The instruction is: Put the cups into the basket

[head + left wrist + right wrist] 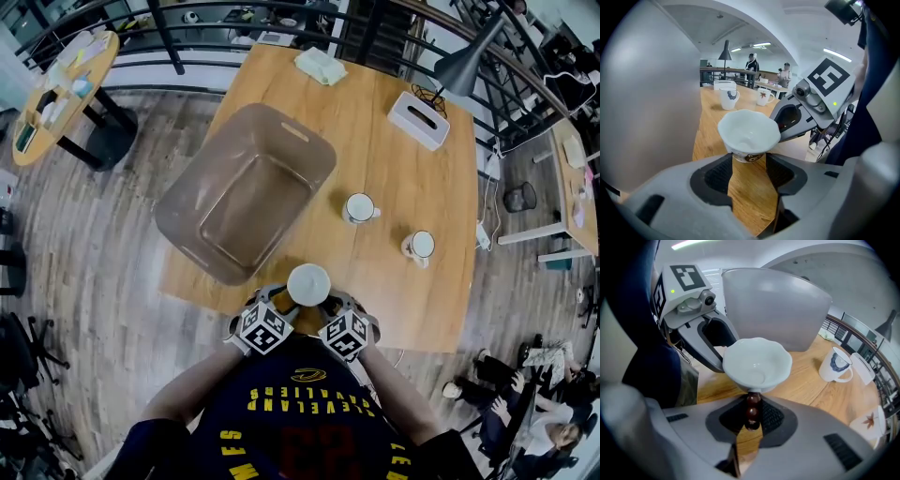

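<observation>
Nearest to me, at the bottom middle of the head view, the white cup (308, 284) hangs between my two claws, above the near edge of the table (412, 309). My right claw (750, 414) is almost together and is clamped on the brown beaded handle (751, 401) under the cup's bowl. I think I take it there because this leaves the bowl free and keeps the mouth up, so no claw must go inside the cup.

My left claw (749, 165) stands apart. The foot of the cup is just between its tips, but as I judge it the pads do not press, so the cup is carried by the right claw alone. The left one seems to wait there only as a guard in case the thin handle slips.

A little farther, left of centre in the head view, the basket (246, 192) lies on the table with its mouth up and nothing in it. It is near the cup, so I judge the way to it is short, up and to the left.

Right of centre stand two mugs (359, 208), upright and apart from each other, not yet in the basket.

Farthest, in the upper right, are a tissue box (419, 120) and a lamp (469, 56), well apart from my path.
</observation>
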Motion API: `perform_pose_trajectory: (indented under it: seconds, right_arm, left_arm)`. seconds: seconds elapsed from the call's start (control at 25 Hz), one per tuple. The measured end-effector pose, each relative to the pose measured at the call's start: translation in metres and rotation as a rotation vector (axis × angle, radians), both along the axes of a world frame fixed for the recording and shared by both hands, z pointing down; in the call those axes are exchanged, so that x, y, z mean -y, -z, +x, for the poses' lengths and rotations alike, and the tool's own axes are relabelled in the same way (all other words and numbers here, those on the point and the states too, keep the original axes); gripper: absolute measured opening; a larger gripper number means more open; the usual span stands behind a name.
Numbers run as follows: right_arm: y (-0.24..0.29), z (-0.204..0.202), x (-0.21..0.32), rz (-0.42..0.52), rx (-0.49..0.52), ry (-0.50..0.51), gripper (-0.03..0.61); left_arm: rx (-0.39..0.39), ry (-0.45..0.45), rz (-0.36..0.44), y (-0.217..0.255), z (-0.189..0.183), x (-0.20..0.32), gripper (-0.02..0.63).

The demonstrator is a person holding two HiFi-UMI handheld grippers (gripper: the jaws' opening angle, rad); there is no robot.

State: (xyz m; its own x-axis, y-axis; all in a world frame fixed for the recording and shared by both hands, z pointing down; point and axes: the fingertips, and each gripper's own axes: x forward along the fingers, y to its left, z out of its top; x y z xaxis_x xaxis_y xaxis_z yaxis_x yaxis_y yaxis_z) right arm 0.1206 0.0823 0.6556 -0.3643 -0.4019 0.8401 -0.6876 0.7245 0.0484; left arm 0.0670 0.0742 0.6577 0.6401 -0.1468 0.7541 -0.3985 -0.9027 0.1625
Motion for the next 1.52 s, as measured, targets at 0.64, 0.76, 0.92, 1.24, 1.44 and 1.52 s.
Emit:
perform_pose_trajectory:
  seconds: [0.64,0.76,0.92,1.24,1.44,1.52]
  right_arm:
    - [0.007,0.009,-0.017,0.028,0.055,0.048,0.040]
    - [0.014,0.014,-0.020,0.027,0.067,0.040,0.040]
    - [0.029,0.023,-0.019,0.018,0.101,0.022,0.039]
    - [0.085,0.041,-0.010,0.039,0.127,0.057,0.040]
    - [0.122,0.049,-0.001,0.033,0.187,0.044,0.040]
    - [0.139,0.051,0.006,0.050,0.183,0.064,0.040]
  left_arm:
    - [0.020,-0.163,0.092,0.002,0.008,-0.013,0.268]
    - [-0.004,-0.150,0.100,0.010,0.013,-0.015,0.268]
    - [-0.033,-0.140,0.120,0.028,0.022,-0.014,0.268]
    - [-0.145,-0.089,0.152,0.090,0.041,-0.006,0.268]
    - [-0.214,-0.057,0.184,0.135,0.051,0.004,0.268]
    - [-0.241,-0.046,0.192,0.154,0.053,0.009,0.268]
